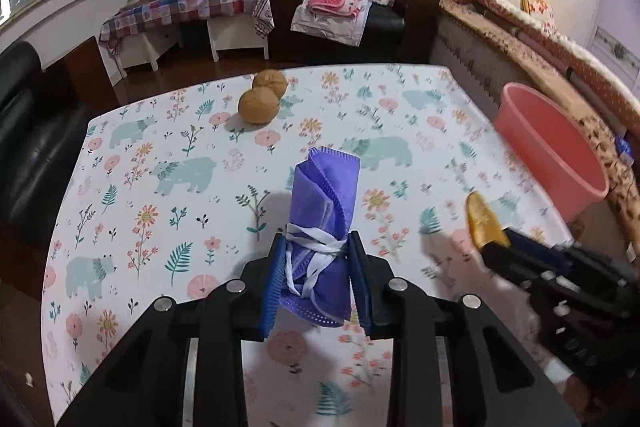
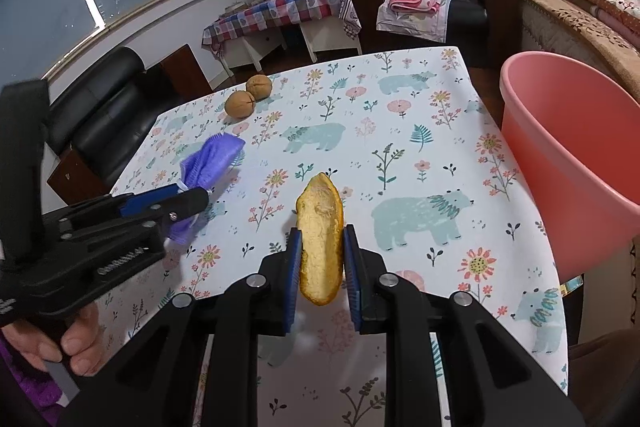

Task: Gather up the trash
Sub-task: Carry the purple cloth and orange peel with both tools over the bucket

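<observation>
Left claw (image 1: 316,267) has its blue pads pressed against the lower end of a rolled purple face mask (image 1: 324,211), tied round with its white ear loops; the bundle sticks out ahead of the pads, over the flowered cloth of the counter (image 1: 160,155). Whether the mask's lower end touches the cloth I cannot tell. A bare hand (image 2: 60,343) grips this tool's handle at the left edge of the right wrist view. Farther back on the counter, near its far left edge, two walnuts (image 1: 260,105) sit touching each other, well apart from both claws. Right claw (image 2: 322,259) is narrowed onto a strip of orange peel (image 2: 320,235), pale pith facing up, pinched by its long sides and held clear above the cloth. To the right of that, beside the counter's right edge, stands a pink plastic bin (image 2: 568,155), its mouth open toward the claws.
</observation>
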